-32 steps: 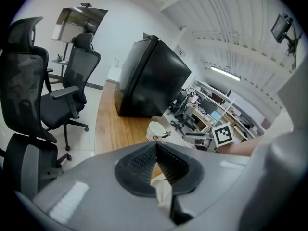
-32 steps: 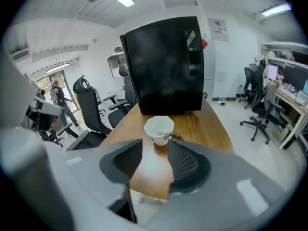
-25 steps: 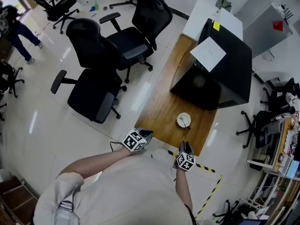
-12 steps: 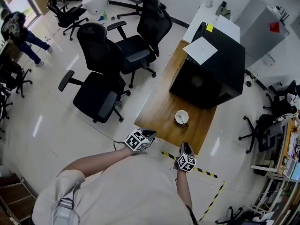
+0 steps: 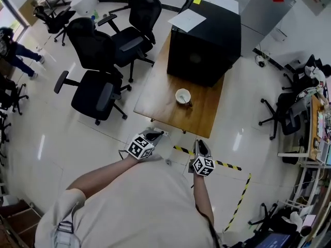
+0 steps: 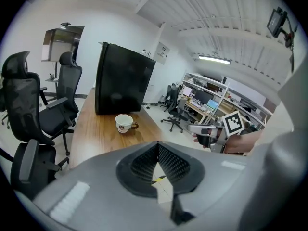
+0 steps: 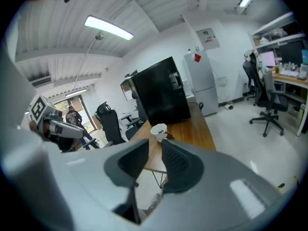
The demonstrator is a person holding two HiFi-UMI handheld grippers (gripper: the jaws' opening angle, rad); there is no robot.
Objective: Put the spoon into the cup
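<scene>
A white cup (image 5: 182,96) with a brown handle stands on the wooden table (image 5: 155,99), in front of a black box. It also shows as the cup (image 6: 124,123) and the cup (image 7: 159,129). No spoon is clearly visible; only a small dark bit lies at the cup's right side. My left gripper (image 5: 156,134) hovers over the floor short of the table's near edge, its tips (image 6: 158,146) touching, empty. My right gripper (image 5: 199,144) hangs beside it. Its jaws (image 7: 155,146) have just been closing and stand a narrow gap apart with nothing between them.
The big black box (image 5: 204,35) with a sheet of paper on top fills the table's far half. Black office chairs (image 5: 95,94) stand left of the table. Yellow-black tape (image 5: 227,165) runs across the floor under my hands. A person (image 5: 13,50) stands far left.
In the head view the table and cup have slid up and left as I stepped nearer. Both grippers came forward with me and rose a little, still short of the table edge.
</scene>
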